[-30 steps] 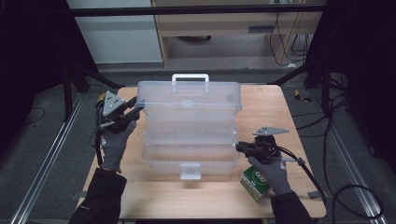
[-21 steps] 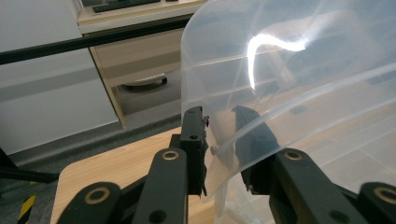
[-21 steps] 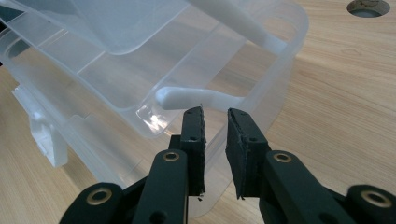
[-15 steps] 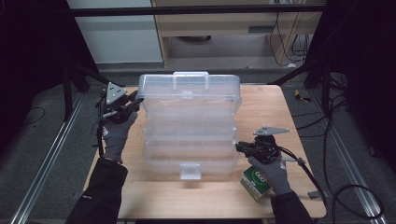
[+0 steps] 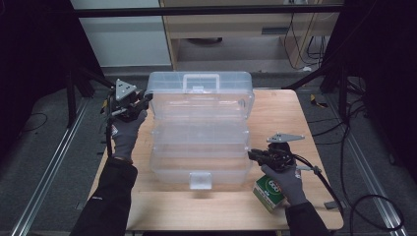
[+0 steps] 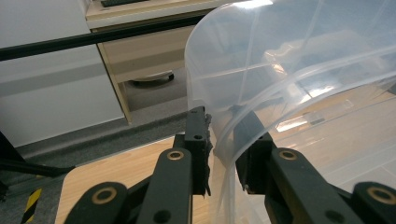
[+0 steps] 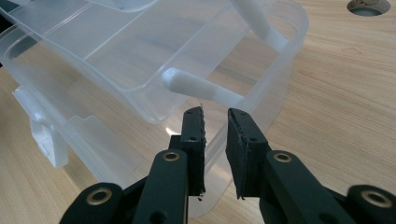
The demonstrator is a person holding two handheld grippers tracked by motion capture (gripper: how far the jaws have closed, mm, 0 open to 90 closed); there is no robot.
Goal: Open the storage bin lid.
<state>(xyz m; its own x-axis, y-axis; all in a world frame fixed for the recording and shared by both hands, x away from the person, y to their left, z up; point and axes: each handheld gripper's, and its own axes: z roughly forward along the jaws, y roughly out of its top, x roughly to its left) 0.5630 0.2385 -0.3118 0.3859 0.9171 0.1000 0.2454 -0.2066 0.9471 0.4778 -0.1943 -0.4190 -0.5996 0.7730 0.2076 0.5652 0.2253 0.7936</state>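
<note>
Clear box lid (image 6: 280,70) clamped by raised left tongs (image 6: 224,140); right tongs (image 7: 215,126) seemingly grip its rim

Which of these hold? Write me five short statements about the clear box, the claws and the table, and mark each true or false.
1. The left claw has the lid's corner wall between its jaws. True; the jaws have just been closing on it.
2. The right claw hangs apart from the box. False: its jaws straddle the bottom tray's rim at that tray's right end.
3. A green carton lies on the table by the right hand. True.
4. The box is closed flat. False: its tiers stand spread open in steps.
5. The box is opaque blue. False: it is clear plastic.
</note>
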